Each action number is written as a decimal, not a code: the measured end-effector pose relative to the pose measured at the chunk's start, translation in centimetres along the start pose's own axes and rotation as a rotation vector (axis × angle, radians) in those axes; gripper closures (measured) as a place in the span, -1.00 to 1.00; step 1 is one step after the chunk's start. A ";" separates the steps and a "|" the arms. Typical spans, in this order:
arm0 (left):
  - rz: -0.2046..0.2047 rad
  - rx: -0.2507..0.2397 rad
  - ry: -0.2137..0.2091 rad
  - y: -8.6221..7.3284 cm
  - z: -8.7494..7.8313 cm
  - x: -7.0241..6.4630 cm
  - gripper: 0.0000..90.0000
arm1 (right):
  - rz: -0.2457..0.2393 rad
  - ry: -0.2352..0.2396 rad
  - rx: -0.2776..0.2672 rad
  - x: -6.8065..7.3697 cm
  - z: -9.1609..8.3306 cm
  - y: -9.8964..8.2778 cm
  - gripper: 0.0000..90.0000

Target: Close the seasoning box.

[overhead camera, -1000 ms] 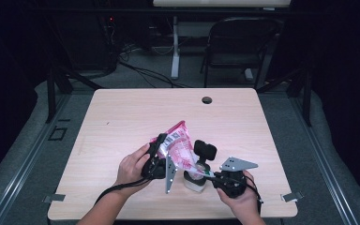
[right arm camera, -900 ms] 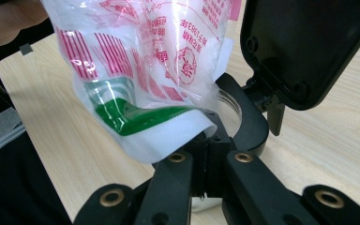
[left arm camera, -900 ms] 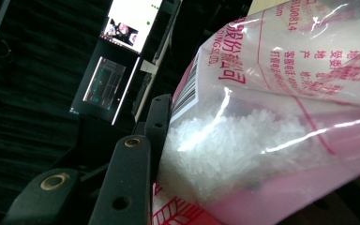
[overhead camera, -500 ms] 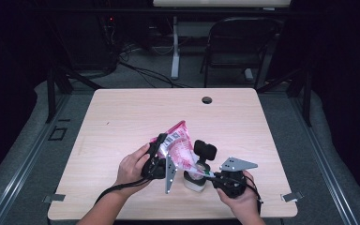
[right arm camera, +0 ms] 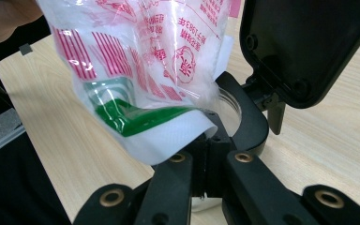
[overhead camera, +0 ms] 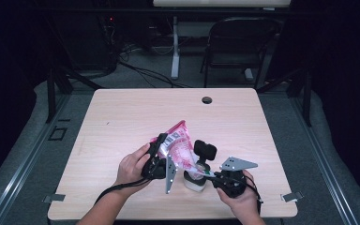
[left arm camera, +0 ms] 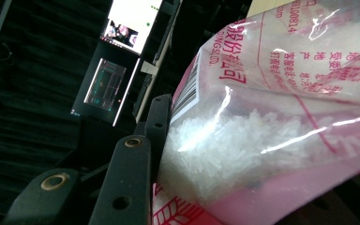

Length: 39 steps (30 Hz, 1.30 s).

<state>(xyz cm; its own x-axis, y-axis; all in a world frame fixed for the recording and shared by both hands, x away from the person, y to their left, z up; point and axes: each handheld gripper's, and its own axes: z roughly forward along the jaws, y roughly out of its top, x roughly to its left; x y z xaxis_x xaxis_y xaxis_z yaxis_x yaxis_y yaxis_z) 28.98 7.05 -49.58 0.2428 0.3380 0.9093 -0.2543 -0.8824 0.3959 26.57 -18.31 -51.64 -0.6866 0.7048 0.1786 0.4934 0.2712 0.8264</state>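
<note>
Bag (overhead camera: pixel 180 145) of white crystals, pink and clear plastic, sits at lower centre of the high view, tilted with its open corner down over the jar (overhead camera: pixel 193 180); left gripper (overhead camera: pixel 157 157) clamps the bag between partly closed jaws, one jaw pressing its side in the left gripper view; right gripper (overhead camera: pixel 205 174) has its curved jaws closed, apparently ringing the jar's rim; table (overhead camera: pixel 122 112) bears the jar.
</note>
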 end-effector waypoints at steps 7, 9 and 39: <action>0.004 0.000 0.000 0.1 0.0 0.1 0.52 | 0.000 -0.001 -0.001 0.0 0.0 0.0 1.00; 0.006 0.000 0.000 0.1 0.0 0.1 0.52 | 0.001 0.000 -0.001 0.0 0.0 0.0 1.00; 0.007 -0.009 0.004 0.4 -0.3 0.3 0.52 | 0.003 -0.003 -0.007 0.0 0.0 0.0 1.00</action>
<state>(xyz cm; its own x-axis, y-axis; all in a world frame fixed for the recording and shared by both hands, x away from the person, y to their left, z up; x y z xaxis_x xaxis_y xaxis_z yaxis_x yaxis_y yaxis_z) 28.70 6.94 -49.08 0.2373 0.3332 0.9125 -0.2640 -0.8819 0.3907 26.57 -18.32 -51.64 -0.6835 0.7076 0.1794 0.4916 0.2645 0.8297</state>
